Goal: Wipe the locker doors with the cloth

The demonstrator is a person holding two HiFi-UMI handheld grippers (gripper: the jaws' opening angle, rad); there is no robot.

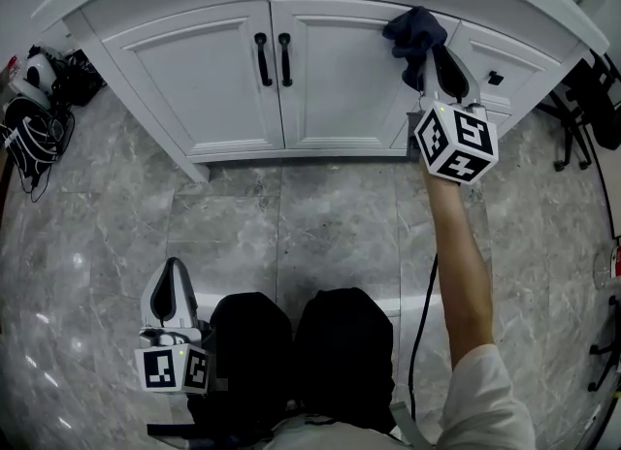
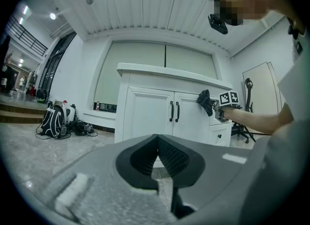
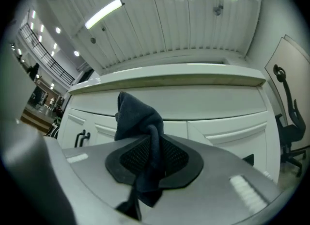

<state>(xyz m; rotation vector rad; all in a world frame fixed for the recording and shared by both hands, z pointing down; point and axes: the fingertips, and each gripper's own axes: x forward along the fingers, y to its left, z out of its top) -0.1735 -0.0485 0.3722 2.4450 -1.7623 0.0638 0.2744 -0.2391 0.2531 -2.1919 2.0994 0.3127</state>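
The white cabinet has two doors, the left door (image 1: 194, 84) and the right door (image 1: 340, 89), each with a black handle (image 1: 285, 58) at the middle seam. My right gripper (image 1: 428, 53) is shut on a dark blue cloth (image 1: 411, 31), held against the top right corner of the right door. In the right gripper view the cloth (image 3: 139, 116) bunches up between the jaws and hangs below them, close to the cabinet front under the countertop (image 3: 193, 79). My left gripper (image 1: 174, 270) hangs low over the floor by my knee, its jaws together and holding nothing.
A drawer front with a black knob (image 1: 495, 78) sits right of the doors. Bags and cables (image 1: 34, 99) lie on the floor at the left. An office chair (image 1: 587, 99) stands at the right. My dark-clad knees (image 1: 291, 341) are below, over grey marble tiles (image 1: 320, 235).
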